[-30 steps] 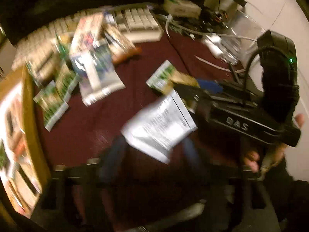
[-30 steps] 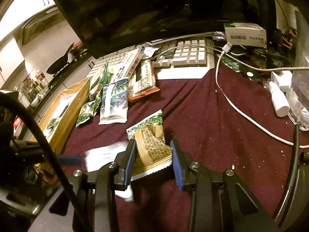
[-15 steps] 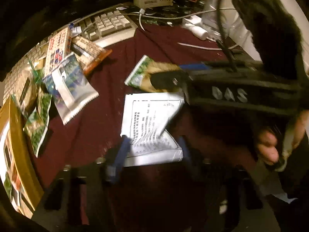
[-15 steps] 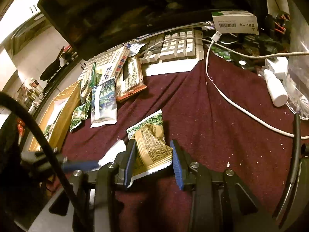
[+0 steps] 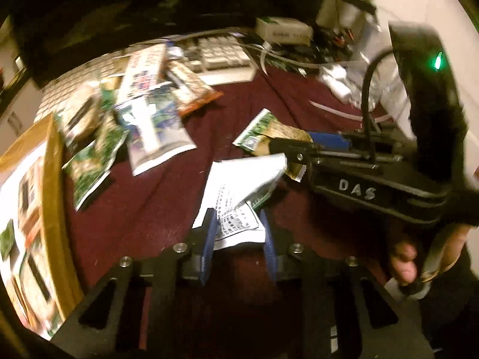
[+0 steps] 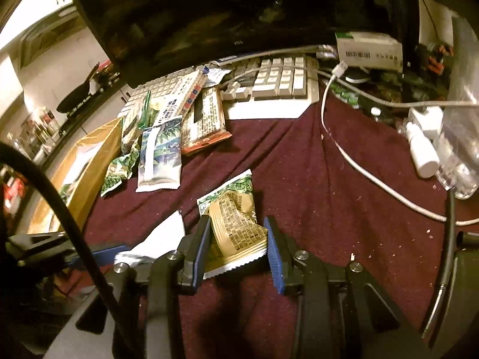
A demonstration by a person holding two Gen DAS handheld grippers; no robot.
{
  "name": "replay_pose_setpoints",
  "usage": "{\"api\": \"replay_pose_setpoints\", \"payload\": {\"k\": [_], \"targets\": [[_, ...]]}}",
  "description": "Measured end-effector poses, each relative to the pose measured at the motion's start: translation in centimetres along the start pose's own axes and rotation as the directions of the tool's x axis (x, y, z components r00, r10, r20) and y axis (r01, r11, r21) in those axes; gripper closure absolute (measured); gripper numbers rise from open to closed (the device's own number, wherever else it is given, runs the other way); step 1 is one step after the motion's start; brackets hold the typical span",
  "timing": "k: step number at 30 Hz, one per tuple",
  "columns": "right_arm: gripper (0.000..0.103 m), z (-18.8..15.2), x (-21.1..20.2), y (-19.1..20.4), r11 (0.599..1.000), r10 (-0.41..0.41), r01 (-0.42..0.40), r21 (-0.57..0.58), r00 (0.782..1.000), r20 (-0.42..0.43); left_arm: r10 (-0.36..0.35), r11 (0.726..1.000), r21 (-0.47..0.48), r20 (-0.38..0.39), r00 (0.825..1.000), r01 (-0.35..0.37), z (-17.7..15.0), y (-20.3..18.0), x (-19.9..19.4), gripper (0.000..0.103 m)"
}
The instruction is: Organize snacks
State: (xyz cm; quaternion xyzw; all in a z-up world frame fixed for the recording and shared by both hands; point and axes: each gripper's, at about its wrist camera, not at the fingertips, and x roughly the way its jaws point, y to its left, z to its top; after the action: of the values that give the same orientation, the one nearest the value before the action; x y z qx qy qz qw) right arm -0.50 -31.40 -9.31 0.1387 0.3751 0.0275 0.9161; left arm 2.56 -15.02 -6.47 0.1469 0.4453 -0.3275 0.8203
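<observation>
My left gripper (image 5: pixel 238 240) is shut on the near end of a white snack packet (image 5: pixel 239 188) with black print, which is crumpled and bent. My right gripper (image 6: pixel 236 248) is shut on a tan and green snack packet (image 6: pixel 236 227) that buckles between its blue pads; it also shows in the left wrist view (image 5: pixel 263 134), with the right gripper (image 5: pixel 299 152) reaching in from the right. The white packet (image 6: pixel 155 239) lies left of the right gripper. A pile of several snack packets (image 6: pixel 161 143) lies at the back left beside a wooden box (image 6: pixel 86 179).
A keyboard (image 6: pixel 269 89) and monitor (image 6: pixel 239 15) stand at the back. A white cable (image 6: pixel 359 167), a small white bottle (image 6: pixel 422 152), a clear plastic container (image 6: pixel 461 137) and a white carton (image 6: pixel 368 49) are at the right. A maroon cloth (image 6: pixel 314 185) covers the table.
The left gripper has closed onto the white packet and crumpled it. The right gripper has tightened on the tan packet, which now buckles. The left wrist view has swung.
</observation>
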Motion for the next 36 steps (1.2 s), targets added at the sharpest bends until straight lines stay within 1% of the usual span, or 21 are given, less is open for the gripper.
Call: {"api": "replay_pose_setpoints", "payload": {"k": [1, 2, 5, 6, 8, 10, 12, 16, 21, 28, 32, 36], "targets": [[0.068, -0.1, 0.0, 0.3, 1.0, -0.02, 0.02, -0.016, 1.0, 0.004, -0.001, 1.0, -0.025, 0.02, 1.0, 0.002, -0.2, 0.4, -0.6, 0.083], [0.068, -0.1, -0.1, 0.7, 0.999, -0.038, 0.039, -0.034, 0.999, 0.01, -0.001, 0.999, -0.045, 0.035, 0.999, 0.003, -0.3, 0.8, -1.1, 0.086], [0.068, -0.2, -0.3, 0.9, 0.997, -0.05, 0.052, -0.053, 0.998, 0.03, 0.002, 0.993, -0.115, 0.064, 0.998, 0.005, -0.5, 1.9, -2.0, 0.086], [0.068, -0.3, -0.4, 0.9, 0.997, -0.05, 0.052, -0.054, 0.998, 0.034, 0.03, 0.99, -0.141, 0.085, 0.996, -0.018, -0.6, 2.1, -2.3, 0.087], [0.068, -0.3, -0.4, 0.8, 0.998, -0.045, 0.047, -0.052, 0.998, 0.036, 0.058, 0.987, -0.152, 0.089, 0.994, -0.045, -0.7, 2.2, -2.9, 0.087], [0.068, -0.3, -0.5, 0.9, 0.998, -0.044, 0.046, -0.05, 0.998, 0.035, 0.125, 0.98, -0.169, 0.088, 0.988, -0.109, -0.7, 2.4, -3.5, 0.087], [0.068, -0.2, -0.9, 1.1, 0.998, -0.025, 0.026, -0.048, 0.999, 0.041, 0.166, 0.972, -0.184, 0.107, 0.98, -0.144, -0.6, 2.9, -4.2, 0.087], [0.068, 0.1, -1.5, 2.4, 0.998, 0.016, -0.013, -0.055, 0.998, 0.054, 0.211, 0.958, -0.226, 0.135, 0.968, -0.177, -0.7, 4.2, -5.6, 0.087], [0.068, 0.4, -2.0, 5.0, 0.994, 0.063, -0.056, -0.098, 0.996, 0.061, 0.258, 0.941, -0.265, 0.148, 0.955, -0.213, -1.2, 5.6, -7.1, 0.087], [0.068, 1.1, -2.3, 8.9, 0.981, 0.128, -0.117, -0.155, 0.99, 0.061, 0.298, 0.917, -0.323, 0.16, 0.941, -0.235, -2.1, 7.7, -8.7, 0.087], [0.068, 2.1, -1.9, 12.0, 0.969, 0.158, -0.144, -0.202, 0.986, 0.055, 0.297, 0.9, -0.381, 0.182, 0.937, -0.211, -2.9, 10.0, -10.3, 0.087], [0.068, 3.4, -0.5, 15.1, 0.952, 0.21, -0.198, -0.235, 0.977, 0.03, 0.341, 0.869, -0.438, 0.187, 0.921, -0.232, -3.3, 13.2, -12.1, 0.087]]}}
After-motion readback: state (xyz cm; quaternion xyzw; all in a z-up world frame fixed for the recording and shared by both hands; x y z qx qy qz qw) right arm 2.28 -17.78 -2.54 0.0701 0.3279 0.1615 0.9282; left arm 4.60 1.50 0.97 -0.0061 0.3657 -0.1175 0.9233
